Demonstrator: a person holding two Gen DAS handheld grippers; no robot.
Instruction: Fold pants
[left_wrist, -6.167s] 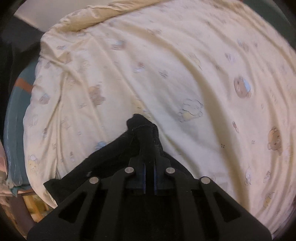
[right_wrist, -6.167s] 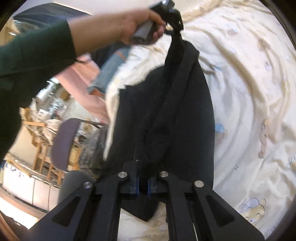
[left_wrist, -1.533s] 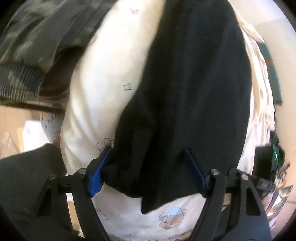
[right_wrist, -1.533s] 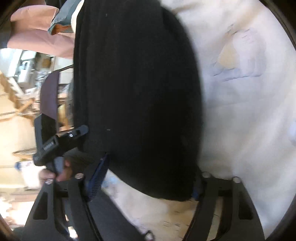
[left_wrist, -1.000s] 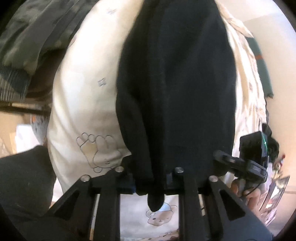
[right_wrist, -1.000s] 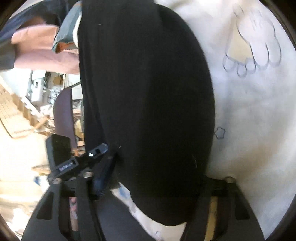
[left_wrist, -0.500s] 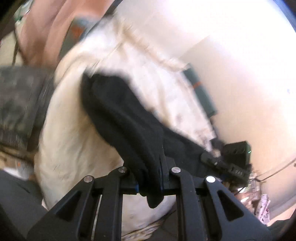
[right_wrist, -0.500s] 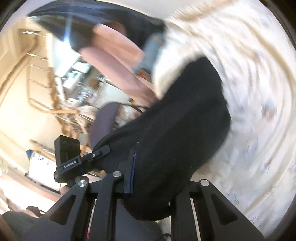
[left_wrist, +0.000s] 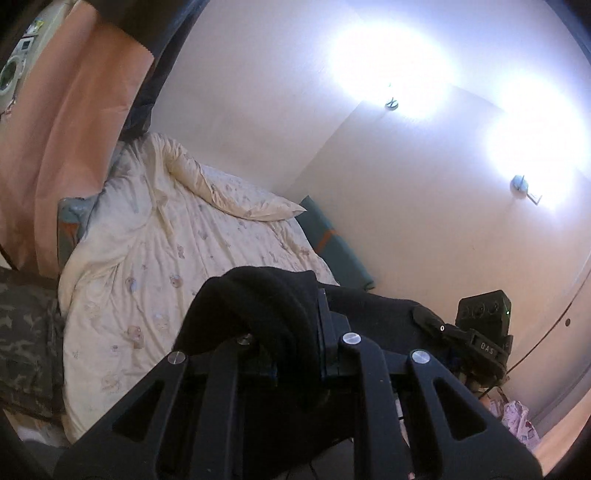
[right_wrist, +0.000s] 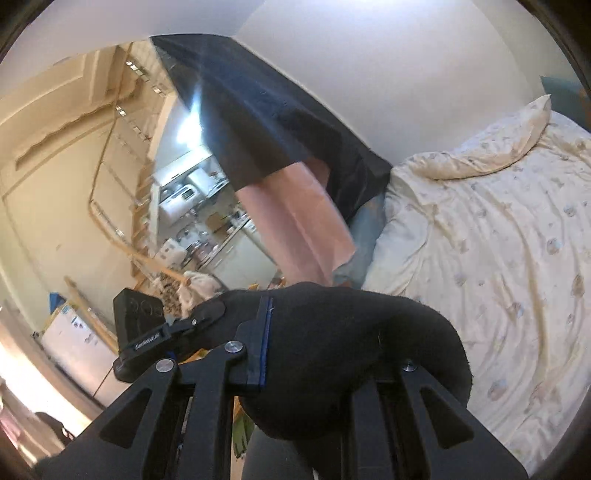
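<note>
**A:** Where do things stand with the black pants (left_wrist: 269, 314)?

**B:** They are lifted off the bed, bunched over both tools. On the left, the left gripper (left_wrist: 295, 354) is clamped on a thick wad of the fabric. On the right, the right gripper (right_wrist: 314, 354) is nipped on another wad; the cloth drapes over its far finger, so that side of the pinch is hidden and I'm judging the hold partly from how the fabric hangs.

**A:** How should this step be done well?

**B:** Keep both pinches firm and level with each other, draw the hands apart so the cloth between them goes taut, then lay it flat on the cream quilt (left_wrist: 166, 258) before making the fold. Bunched like this, the edges probably won't line up unless it is shaken out first.

**A:** Anything around to mind?

**B:** From the left: a camouflage garment (left_wrist: 22, 332) at the bed's edge, a pink curtain (left_wrist: 74, 110), the rumpled quilt ridge (left_wrist: 192, 173) near the wall, and a teal cushion (left_wrist: 332, 243) against it. The middle of the quilt looks the best landing spot.
</note>
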